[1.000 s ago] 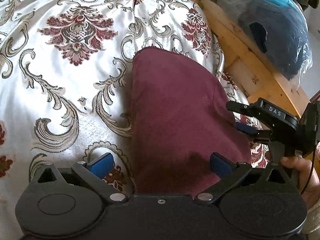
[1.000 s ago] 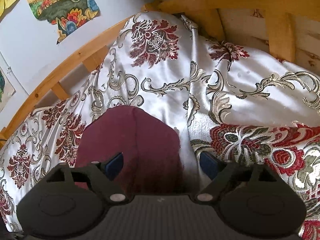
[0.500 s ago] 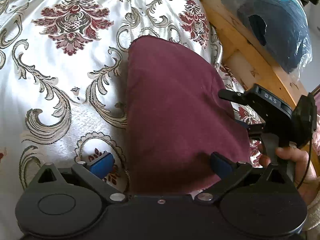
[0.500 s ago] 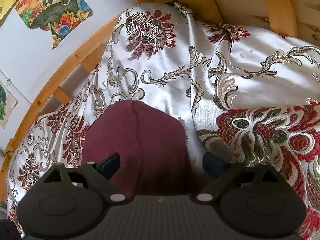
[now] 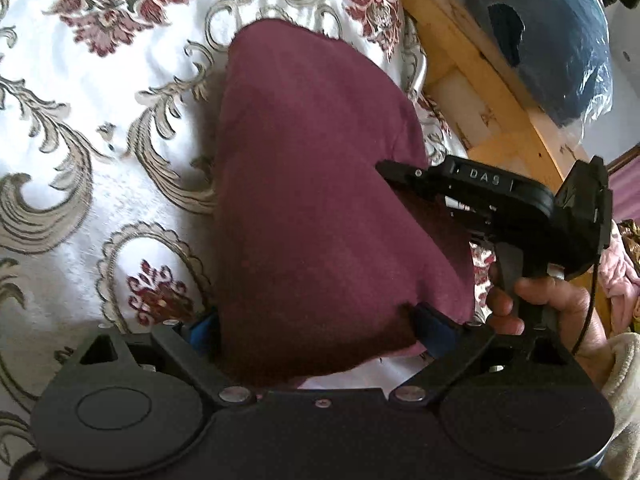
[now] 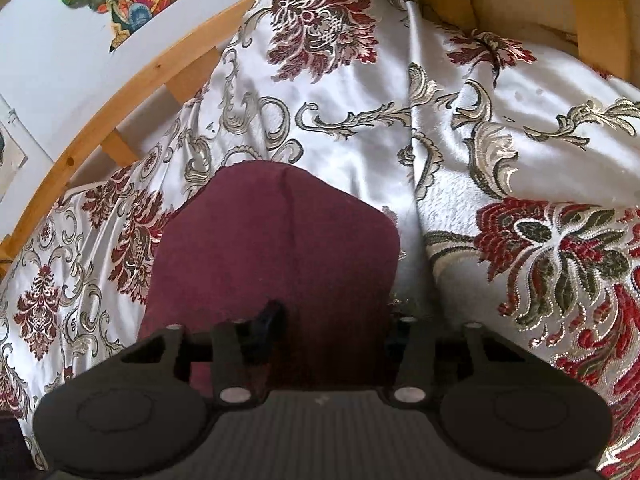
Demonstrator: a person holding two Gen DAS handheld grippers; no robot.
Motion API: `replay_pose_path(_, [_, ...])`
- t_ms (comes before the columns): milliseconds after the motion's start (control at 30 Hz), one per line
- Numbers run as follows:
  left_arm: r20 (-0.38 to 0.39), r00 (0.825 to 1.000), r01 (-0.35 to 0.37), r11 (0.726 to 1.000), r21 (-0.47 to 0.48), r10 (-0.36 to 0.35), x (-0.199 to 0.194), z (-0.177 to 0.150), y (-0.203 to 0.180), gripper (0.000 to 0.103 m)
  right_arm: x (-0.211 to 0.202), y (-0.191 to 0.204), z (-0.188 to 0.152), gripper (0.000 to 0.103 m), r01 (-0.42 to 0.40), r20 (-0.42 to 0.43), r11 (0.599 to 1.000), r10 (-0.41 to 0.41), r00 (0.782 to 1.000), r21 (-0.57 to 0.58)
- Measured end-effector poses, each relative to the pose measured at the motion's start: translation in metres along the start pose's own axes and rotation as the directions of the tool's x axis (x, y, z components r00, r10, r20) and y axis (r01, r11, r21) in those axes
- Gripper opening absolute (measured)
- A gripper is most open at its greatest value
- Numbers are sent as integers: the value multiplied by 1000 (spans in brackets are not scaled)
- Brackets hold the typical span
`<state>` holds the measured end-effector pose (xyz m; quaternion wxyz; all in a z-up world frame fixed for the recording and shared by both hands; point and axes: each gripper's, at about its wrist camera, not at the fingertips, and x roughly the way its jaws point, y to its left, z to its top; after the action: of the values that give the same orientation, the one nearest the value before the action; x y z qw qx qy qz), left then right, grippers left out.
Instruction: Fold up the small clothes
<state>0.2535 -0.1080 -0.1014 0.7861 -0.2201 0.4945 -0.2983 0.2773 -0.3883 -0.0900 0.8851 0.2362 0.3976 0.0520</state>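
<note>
Lying on the patterned bedspread point(image 5: 80, 168), the maroon garment point(image 5: 312, 200) sits between both grippers' closing fingers: the left gripper point(image 5: 316, 328) wide, the right gripper point(image 6: 332, 320) pinching its near edge.

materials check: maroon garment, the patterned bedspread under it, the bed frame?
Maroon garment: looks like a soft knit or fleece, matte with a slightly fuzzy edge; exact fibre unclear.
Bedspread: satin-like woven fabric, glossy sheen on the white ground, raised damask-style floral and scroll pattern.
Bed frame: light wood, visible grain and knots, apparently unpainted.
</note>
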Motion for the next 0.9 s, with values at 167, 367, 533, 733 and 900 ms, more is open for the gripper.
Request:
replay_pose_path(167, [-1,998,-66,997,40,66,3,-1,-10,79,-13,14,1,21,-17,26,999,18,999,-44])
replay_pose_path(367, [54,990,-136,986,97,131,-6,1,-25,53,-34,44,3,18,-65,112,990,78,991,-123])
replay_pose_path(533, [113,980,-178,978,105,166,-24,11,-34,50,-52,72,6,18,-129,204,967,175,963,-221])
replay_pose_path(733, [260,931,-298,944,143,255,-64,38,-34,51,-47,122,17,18,-156,317,915,284,905,-373])
replay_pose_path(900, [320,870,-437,887,150,375,-66,52,-14,51,-4,151,32,18,-155,271,888,292,917,-433])
